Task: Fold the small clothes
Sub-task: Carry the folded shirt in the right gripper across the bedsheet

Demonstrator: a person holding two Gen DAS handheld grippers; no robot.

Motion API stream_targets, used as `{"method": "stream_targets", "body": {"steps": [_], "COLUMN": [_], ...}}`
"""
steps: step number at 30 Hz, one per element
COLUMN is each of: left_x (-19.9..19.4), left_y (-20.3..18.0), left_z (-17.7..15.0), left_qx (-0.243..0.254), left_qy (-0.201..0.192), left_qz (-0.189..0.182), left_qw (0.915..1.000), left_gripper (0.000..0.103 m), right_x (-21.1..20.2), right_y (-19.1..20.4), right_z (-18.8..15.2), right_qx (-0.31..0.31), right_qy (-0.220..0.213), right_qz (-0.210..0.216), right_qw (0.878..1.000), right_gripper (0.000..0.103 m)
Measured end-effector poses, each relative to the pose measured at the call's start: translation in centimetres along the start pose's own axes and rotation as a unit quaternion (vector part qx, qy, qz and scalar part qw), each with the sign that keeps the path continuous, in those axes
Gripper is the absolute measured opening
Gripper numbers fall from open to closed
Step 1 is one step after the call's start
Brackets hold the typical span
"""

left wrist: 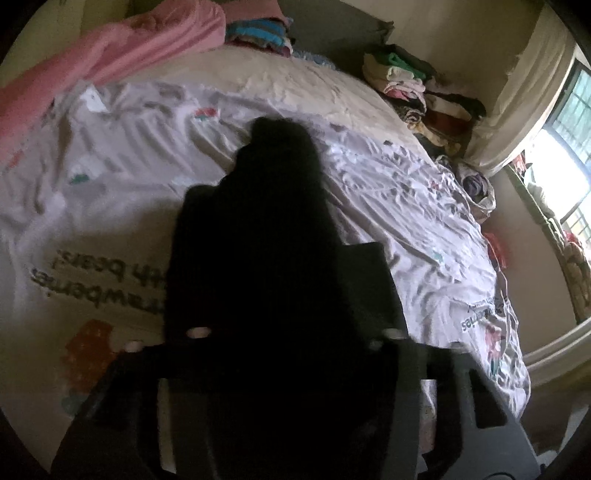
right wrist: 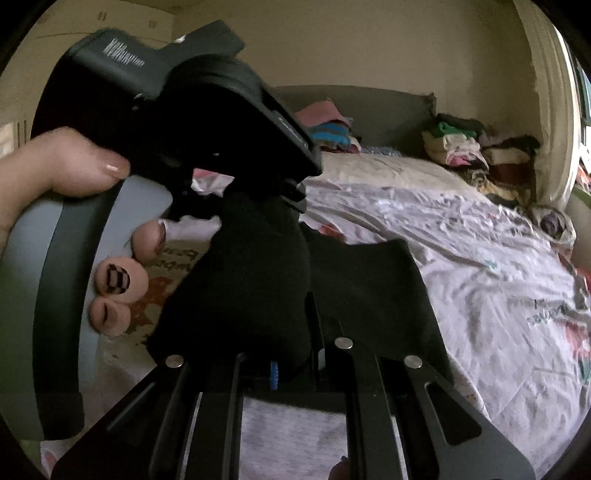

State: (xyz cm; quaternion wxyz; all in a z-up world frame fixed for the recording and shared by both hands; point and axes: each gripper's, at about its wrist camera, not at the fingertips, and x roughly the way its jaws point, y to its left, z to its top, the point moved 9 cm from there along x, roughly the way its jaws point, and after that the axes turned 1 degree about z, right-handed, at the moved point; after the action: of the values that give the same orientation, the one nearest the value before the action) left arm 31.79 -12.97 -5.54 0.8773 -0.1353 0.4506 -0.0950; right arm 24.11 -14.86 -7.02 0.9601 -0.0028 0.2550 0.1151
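Observation:
A small black garment (left wrist: 258,221) hangs in front of the left wrist camera, draped over my left gripper (left wrist: 280,229) and hiding its left finger. The right finger (left wrist: 369,266) shows bare beside the cloth, and the jaws stand apart. In the right wrist view the same black garment (right wrist: 251,280) stretches from my left gripper (right wrist: 291,192), held by a hand (right wrist: 62,166) at the upper left, down to my right gripper (right wrist: 310,280). That gripper is shut on the cloth's near end. Both grippers hover over the bed.
The bed carries a rumpled white printed sheet (left wrist: 406,192). Stacks of folded clothes (left wrist: 413,81) sit at the far right corner, with a striped pile (left wrist: 255,33) and a pink blanket (left wrist: 110,55) at the far left. A bright window (left wrist: 565,122) is on the right. A grey-white cloth (right wrist: 288,435) lies below.

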Motion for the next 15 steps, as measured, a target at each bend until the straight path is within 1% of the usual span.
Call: {"method": "stream_targets", "body": {"steps": [2, 3, 4, 6, 8, 10, 11, 13, 15], "left_x": [0.9, 1.3, 1.4, 1.3, 0.8, 0.4, 0.0, -0.6, -1.1], "left_y": [-0.3, -0.4, -0.5, -0.9, -1.2, -1.3, -1.2, -1.0, -0.8], "left_z": [-0.4, -0.5, -0.5, -0.4, -0.1, 0.1, 0.2, 0.2, 0.1], "left_qx": [-0.009, -0.016, -0.021, -0.035, -0.040, -0.041, -0.040, -0.032, -0.016], "left_qy": [0.010, 0.013, 0.013, 0.006, -0.003, -0.007, -0.008, -0.013, -0.016], "left_qz": [-0.014, -0.022, -0.029, -0.057, -0.070, -0.077, -0.077, -0.070, -0.060], "left_qw": [0.9998, 0.9995, 0.9993, 0.9977, 0.9967, 0.9961, 0.9962, 0.9969, 0.9979], "left_gripper": [0.053, 0.056, 0.069, 0.085, 0.086, 0.090, 0.090, 0.090, 0.091], "right_x": [0.6, 0.8, 0.9, 1.3, 1.7, 2.0, 2.0, 1.9, 1.7], "right_y": [-0.9, -1.3, -1.6, -2.3, -3.0, -4.1, -4.4, -5.3, -5.8], "right_z": [-0.6, -0.8, -1.0, -1.6, -2.2, -3.0, -3.2, -3.8, -4.3], "right_qx": [0.028, 0.036, 0.042, 0.060, 0.084, 0.123, 0.138, 0.185, 0.219], "right_qy": [0.014, 0.020, 0.024, 0.035, 0.049, 0.062, 0.064, 0.069, 0.076], "right_qz": [0.012, 0.015, 0.018, 0.019, 0.025, 0.038, 0.046, 0.075, 0.093], "right_qw": [0.999, 0.999, 0.999, 0.997, 0.995, 0.990, 0.987, 0.977, 0.968], "right_gripper": [0.010, 0.010, 0.010, 0.011, 0.011, 0.012, 0.012, 0.012, 0.012]}}
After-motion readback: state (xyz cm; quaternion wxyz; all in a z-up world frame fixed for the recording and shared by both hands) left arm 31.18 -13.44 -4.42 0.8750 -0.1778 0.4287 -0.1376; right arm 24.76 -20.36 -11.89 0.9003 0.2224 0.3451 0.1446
